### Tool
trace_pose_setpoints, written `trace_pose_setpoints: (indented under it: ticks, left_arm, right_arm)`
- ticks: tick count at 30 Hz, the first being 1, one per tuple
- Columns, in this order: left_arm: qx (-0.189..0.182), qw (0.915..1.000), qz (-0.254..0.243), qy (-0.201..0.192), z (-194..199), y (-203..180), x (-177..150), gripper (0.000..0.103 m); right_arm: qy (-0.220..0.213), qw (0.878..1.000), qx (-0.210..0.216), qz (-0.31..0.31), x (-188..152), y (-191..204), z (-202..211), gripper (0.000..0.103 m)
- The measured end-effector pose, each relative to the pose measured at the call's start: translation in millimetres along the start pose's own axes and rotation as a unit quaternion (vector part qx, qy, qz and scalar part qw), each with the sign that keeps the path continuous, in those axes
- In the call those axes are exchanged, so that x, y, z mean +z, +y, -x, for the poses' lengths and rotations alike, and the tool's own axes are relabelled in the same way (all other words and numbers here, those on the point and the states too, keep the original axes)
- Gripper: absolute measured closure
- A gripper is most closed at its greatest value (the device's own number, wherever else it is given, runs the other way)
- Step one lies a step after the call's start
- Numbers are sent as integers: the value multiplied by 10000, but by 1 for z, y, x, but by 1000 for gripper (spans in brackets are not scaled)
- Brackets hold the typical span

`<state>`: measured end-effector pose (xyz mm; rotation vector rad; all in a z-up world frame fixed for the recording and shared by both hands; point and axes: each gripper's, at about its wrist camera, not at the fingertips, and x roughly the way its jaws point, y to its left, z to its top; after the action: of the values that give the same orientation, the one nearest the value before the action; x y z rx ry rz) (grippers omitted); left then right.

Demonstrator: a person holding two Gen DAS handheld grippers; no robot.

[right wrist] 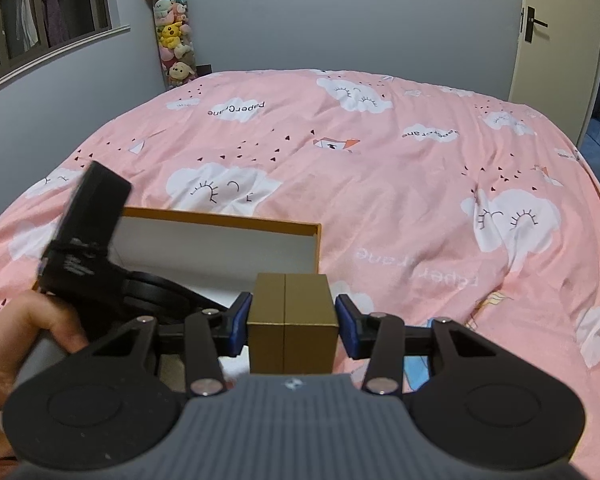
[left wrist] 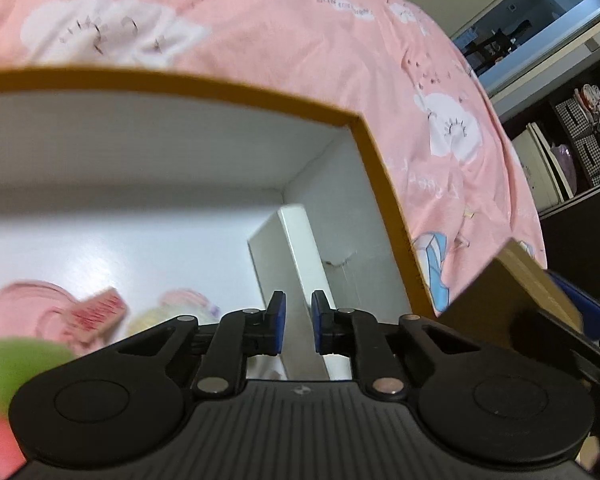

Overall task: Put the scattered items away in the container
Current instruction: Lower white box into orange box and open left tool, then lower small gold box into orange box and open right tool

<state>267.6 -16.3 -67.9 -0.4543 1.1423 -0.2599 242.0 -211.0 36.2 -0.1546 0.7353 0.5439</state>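
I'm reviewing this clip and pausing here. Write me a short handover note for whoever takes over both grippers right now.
Left gripper: inside the orange-rimmed box, jaws nearly closed around the edge of a white box; contact unclear.
Right gripper: shut on a gold box, held near the container's corner, above the pink bedspread.
Done: the white box, a stamp and blurred pink and green bits lie in the container.
Left: drop the gold box in; nothing else seen loose on the bed.
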Motion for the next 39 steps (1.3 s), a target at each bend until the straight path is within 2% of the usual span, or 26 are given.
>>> trace_pose_setpoints:
  ticks: [7,12,20,26,34,39]
  left_arm:
    - [450,9964,-201,-691,57,21,2,88]
    - [919,9901,-384,-987,76,34,3,88]
    - [929,9909,-286,-927,82,58,-2,88]
    - [889,9921,-309,-832,76,62,-7,88]
    - [843,9929,-371,-747,72,63,-11,88]
    - [856,9932,-386,-687,71,63,-12,88]
  right_arm:
    - [16,9996,278,86,15,23,-24,55]
    - [205,9989,425,77,24,42,-62,56]
    - [700,9971,293,108,27,64,-127,56]
    - [914,9953,7,309,24,72,-160,55]
    - [1296,9899,-8,575,21,74,-173,54]
    - [1773,9803,66,868,27,72,-176,53]
